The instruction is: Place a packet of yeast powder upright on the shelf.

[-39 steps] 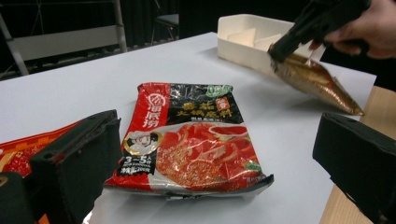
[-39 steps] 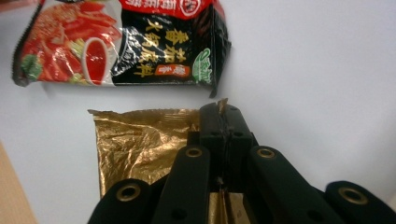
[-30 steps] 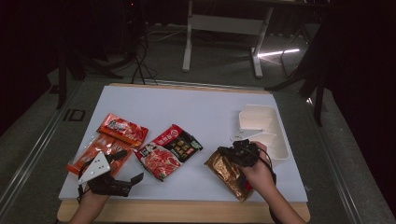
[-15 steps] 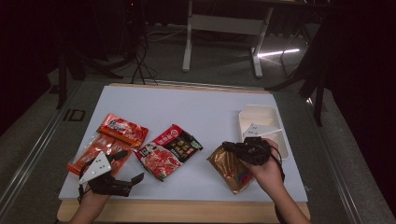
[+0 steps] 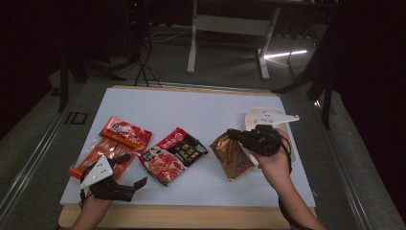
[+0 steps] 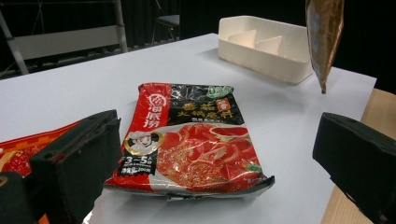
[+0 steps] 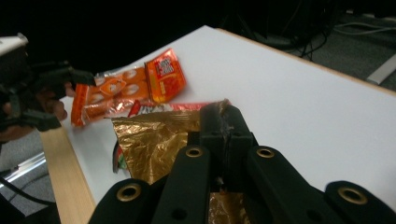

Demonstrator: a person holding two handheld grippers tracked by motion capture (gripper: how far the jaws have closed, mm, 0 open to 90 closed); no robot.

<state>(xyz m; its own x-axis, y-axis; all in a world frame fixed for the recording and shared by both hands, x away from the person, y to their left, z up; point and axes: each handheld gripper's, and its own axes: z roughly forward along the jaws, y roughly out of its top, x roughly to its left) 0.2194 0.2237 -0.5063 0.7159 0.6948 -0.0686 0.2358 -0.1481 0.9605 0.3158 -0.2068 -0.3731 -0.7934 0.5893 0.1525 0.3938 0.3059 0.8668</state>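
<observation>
White tabletop under dark surroundings. At its right, the right gripper pinches the top edge of a gold foil packet, hanging above the table near a white divided tray. It looks light, floppy and slick; the edge seam suits gripping. The left gripper rests spread open, near left.
</observation>
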